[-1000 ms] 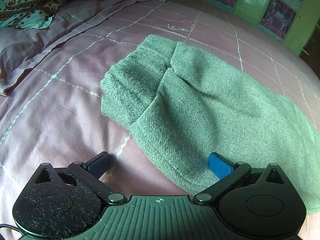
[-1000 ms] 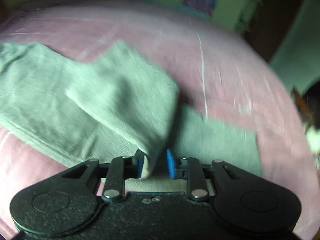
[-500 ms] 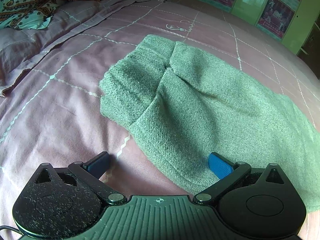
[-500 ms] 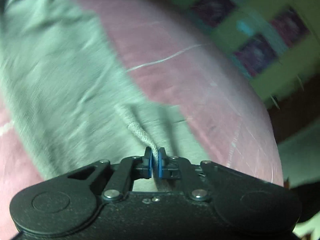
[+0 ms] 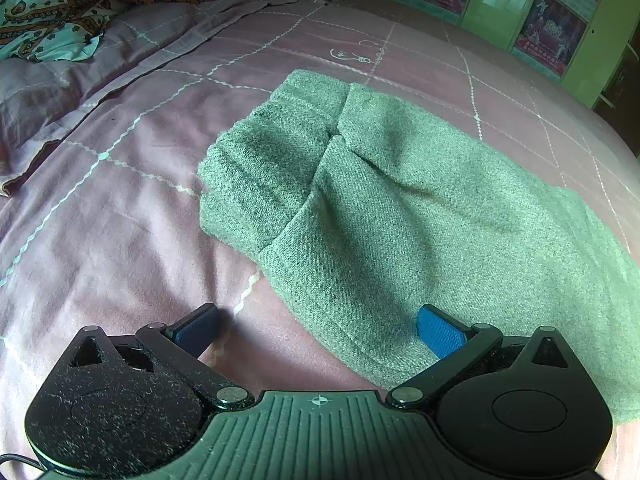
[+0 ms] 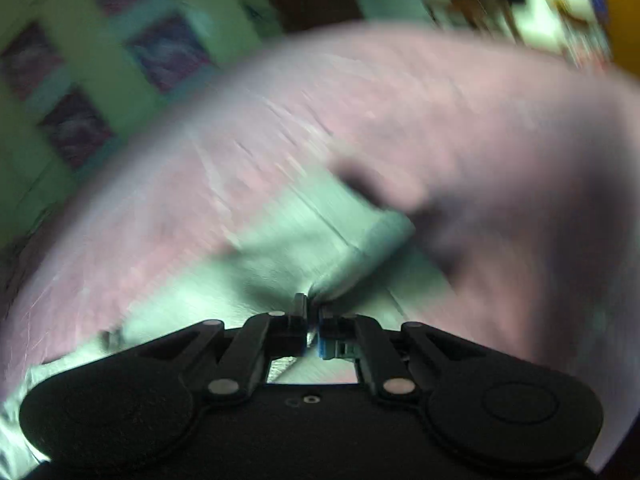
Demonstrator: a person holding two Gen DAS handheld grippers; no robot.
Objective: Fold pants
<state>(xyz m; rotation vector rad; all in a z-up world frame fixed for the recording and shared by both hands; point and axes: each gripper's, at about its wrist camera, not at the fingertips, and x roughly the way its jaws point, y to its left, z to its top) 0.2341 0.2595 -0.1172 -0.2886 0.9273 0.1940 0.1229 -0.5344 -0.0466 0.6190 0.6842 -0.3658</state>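
Grey-green knit pants (image 5: 400, 216) lie across the pink bedspread (image 5: 120, 208), their ribbed waistband end toward the left. My left gripper (image 5: 318, 330) hovers open over the near hem, one blue pad on the bedspread and the other over the cloth, nothing clamped. In the blurred right wrist view my right gripper (image 6: 313, 312) is shut on a pinched fold of the pants (image 6: 320, 240), and the cloth bunches up toward its fingertips.
Patterned teal and orange pillows (image 5: 52, 4) and a rumpled purple sheet (image 5: 80, 80) lie at the bed's far left. Green cabinet doors with posters (image 5: 552, 28) stand behind the bed. The right wrist view shows the bed's rounded edge (image 6: 520, 128) and dark room beyond.
The right gripper closed on the pants' fold, then swung across the bed while rolling, dragging cloth with it. The left gripper stayed still and open.
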